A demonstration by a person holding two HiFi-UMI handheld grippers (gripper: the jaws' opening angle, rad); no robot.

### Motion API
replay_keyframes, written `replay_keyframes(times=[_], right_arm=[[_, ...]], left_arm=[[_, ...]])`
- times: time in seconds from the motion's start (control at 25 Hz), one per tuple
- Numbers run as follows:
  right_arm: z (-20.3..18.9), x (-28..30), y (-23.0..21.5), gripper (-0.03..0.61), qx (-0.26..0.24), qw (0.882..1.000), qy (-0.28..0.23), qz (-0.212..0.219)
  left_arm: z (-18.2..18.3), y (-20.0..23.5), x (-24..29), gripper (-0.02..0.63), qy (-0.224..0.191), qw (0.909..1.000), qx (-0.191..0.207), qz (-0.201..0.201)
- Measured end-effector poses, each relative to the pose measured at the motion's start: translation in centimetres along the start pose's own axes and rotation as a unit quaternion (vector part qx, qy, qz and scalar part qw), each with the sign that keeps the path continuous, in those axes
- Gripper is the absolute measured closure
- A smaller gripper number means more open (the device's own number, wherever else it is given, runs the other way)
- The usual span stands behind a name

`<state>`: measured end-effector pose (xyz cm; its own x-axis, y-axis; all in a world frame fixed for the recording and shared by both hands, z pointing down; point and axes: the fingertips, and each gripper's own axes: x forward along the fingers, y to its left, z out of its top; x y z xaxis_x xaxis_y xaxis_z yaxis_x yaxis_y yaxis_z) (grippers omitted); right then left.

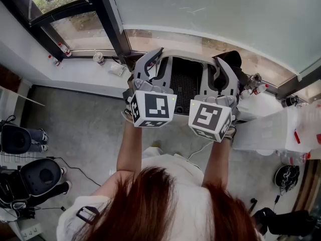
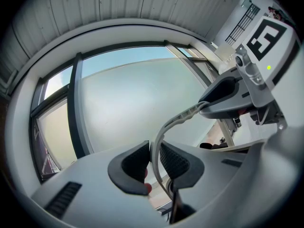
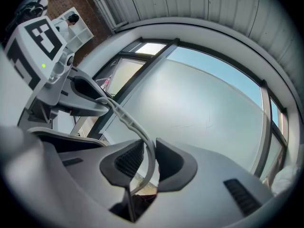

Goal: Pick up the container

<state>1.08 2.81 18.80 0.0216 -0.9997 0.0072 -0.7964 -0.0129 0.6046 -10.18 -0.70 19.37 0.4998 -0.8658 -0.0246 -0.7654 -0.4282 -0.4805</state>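
The container (image 1: pixel 183 87), judged light, is carried by its thin, stiff handle (image 2: pixel 176 121), on which the left hand-held gripper (image 2: pixel 153 161) and right hand-held gripper (image 3: pixel 149 161) are both clamped.

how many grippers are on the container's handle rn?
2. The left gripper clamps the white handle on its left side; the right gripper clamps its right side. No others in view.

No legible text or labels — anywhere.
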Motion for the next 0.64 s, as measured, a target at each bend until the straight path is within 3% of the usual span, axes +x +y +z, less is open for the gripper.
replay_keyframes(times=[0.64], right_arm=[[0.7,0.1,1.8,0.489,-0.003,1.000,0.001,0.006]], left_arm=[[-1.4,1.2,-0.9,0.535,0.006,1.0000,-0.005,0.003]])
